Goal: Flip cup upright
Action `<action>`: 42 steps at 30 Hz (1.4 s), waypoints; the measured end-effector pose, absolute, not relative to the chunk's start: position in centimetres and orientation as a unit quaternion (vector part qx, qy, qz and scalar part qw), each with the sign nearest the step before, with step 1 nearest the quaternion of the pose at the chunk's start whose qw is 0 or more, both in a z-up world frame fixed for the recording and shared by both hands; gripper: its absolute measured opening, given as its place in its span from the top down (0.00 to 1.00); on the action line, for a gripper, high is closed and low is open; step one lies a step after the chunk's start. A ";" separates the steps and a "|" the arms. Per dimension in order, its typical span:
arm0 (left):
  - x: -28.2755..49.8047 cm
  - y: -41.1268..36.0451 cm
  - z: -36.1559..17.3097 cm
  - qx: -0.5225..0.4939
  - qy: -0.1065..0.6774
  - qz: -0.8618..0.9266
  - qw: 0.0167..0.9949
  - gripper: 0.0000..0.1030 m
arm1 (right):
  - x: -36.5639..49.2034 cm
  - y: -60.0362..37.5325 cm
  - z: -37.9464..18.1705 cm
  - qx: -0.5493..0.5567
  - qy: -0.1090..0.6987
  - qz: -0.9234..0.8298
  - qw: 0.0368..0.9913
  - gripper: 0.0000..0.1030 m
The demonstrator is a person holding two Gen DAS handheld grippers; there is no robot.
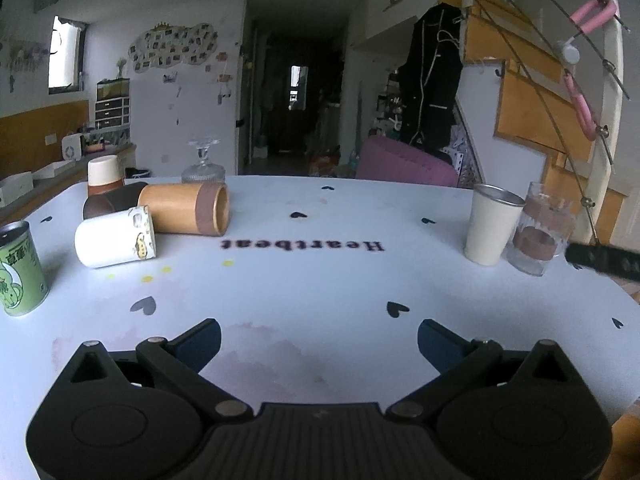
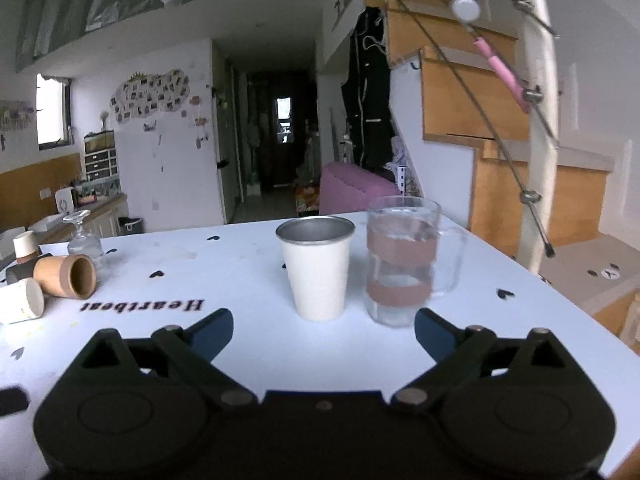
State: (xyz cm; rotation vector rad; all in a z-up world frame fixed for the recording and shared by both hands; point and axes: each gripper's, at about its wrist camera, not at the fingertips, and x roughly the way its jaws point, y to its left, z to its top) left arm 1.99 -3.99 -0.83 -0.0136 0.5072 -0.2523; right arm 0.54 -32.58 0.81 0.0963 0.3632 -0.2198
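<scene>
A bamboo cup (image 1: 186, 208) lies on its side at the table's far left, mouth toward the right. A white cup with a cartoon print (image 1: 114, 242) lies on its side in front of it, and a dark brown cup (image 1: 110, 200) lies behind. They also show in the right wrist view: the bamboo cup (image 2: 66, 276) and the white cup (image 2: 20, 300). A white metal-lined cup (image 2: 318, 266) and a glass mug with brown bands (image 2: 402, 258) stand upright just ahead of my right gripper (image 2: 324, 330). My left gripper (image 1: 318, 340) is open and empty over the table. My right gripper is open and empty.
A green can (image 1: 20, 274) stands at the left edge. An upside-down stemmed glass (image 1: 203, 166) and a white and brown cup (image 1: 102, 176) stand at the far left back. The white table (image 1: 320, 280) carries the word Heartbeat. A staircase rail is to the right.
</scene>
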 end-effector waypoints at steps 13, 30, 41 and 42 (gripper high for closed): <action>0.5 -4.5 -0.3 -0.003 0.235 -0.118 0.965 0.00 | -5.3 -30.9 -0.7 0.020 0.173 -0.131 0.976 0.00; -1.2 -5.4 -0.2 0.020 0.215 -0.122 0.969 0.00 | -7.1 -30.2 -0.9 0.018 0.163 -0.136 0.977 0.00; -1.2 -5.5 -0.2 0.021 0.215 -0.123 0.969 0.00 | -7.1 -30.0 -1.0 0.018 0.171 -0.133 0.976 0.00; -1.2 -5.5 -0.2 0.020 0.215 -0.123 0.969 0.00 | -7.2 -30.0 -1.0 0.018 0.171 -0.133 0.976 0.00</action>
